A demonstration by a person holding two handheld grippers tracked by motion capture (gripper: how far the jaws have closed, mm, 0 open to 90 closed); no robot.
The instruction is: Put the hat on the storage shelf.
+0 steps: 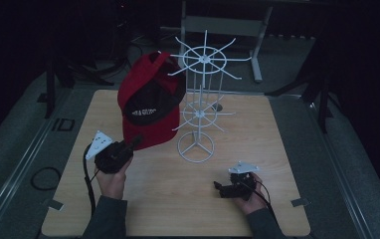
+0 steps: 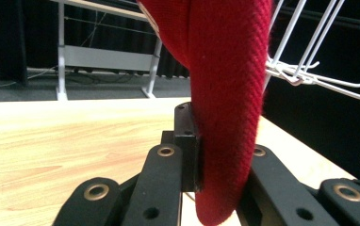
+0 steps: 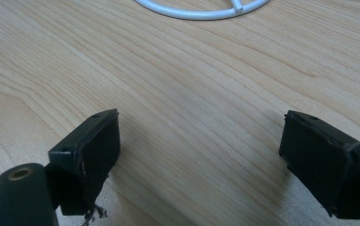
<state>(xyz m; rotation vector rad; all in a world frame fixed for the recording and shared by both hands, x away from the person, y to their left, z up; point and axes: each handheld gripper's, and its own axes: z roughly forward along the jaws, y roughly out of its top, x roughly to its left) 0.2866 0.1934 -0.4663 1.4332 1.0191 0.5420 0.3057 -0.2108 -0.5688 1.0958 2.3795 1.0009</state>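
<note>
A red cap [image 1: 150, 102] with a black inside hangs against the white wire rack [image 1: 201, 99] near the table's middle. My left gripper [image 1: 136, 143] is shut on the cap's brim; in the left gripper view the red brim [image 2: 227, 108] is pinched between the black jaws, and the left pad [image 2: 187, 141] presses on it. My right gripper [image 1: 219, 188] rests low over the wooden table [image 1: 178, 199] at the front right, turned leftward. In the right gripper view its fingers [image 3: 91, 155] stand wide apart over bare wood, open with nothing between them.
The rack's round white base [image 1: 196, 146] stands on the table just right of the cap, and its edge [image 3: 201, 12] lies ahead of the right jaws. Wire hooks [image 2: 319, 80] stick out beside the cap. Dark floor and a grey frame [image 1: 223, 25] lie beyond the table.
</note>
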